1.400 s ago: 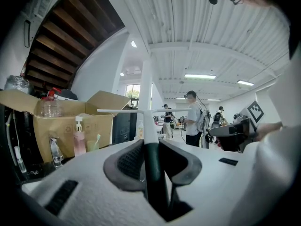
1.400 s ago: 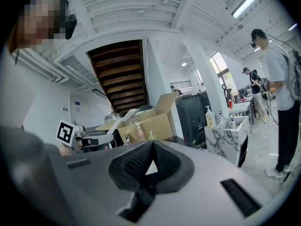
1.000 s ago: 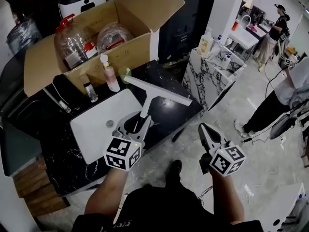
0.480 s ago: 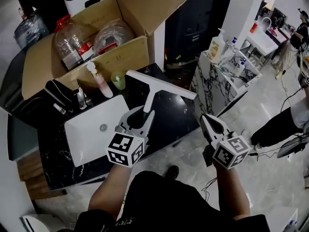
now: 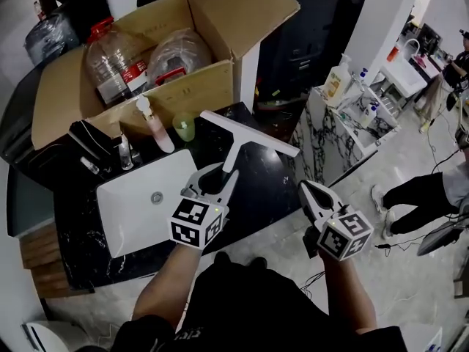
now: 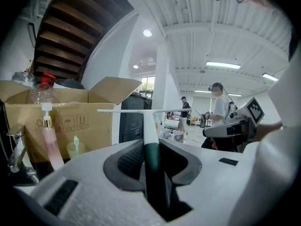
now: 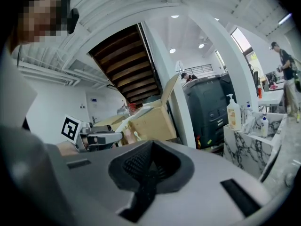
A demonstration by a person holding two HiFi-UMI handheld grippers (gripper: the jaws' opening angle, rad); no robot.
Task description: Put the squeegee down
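squeegee stays pinched in your left gripper above the counter's right end, not yet down; right gripper's jaws pressed together.

Lit brightly and evenly indoors by strip lights on a white ceiling, with daylight added through a high window. Sank into shadow beneath the wooden staircase. Bowed strongly toward the edges by wide lenses; blackened in the corners of both gripper views. Went slightly soft up close on the left gripper.
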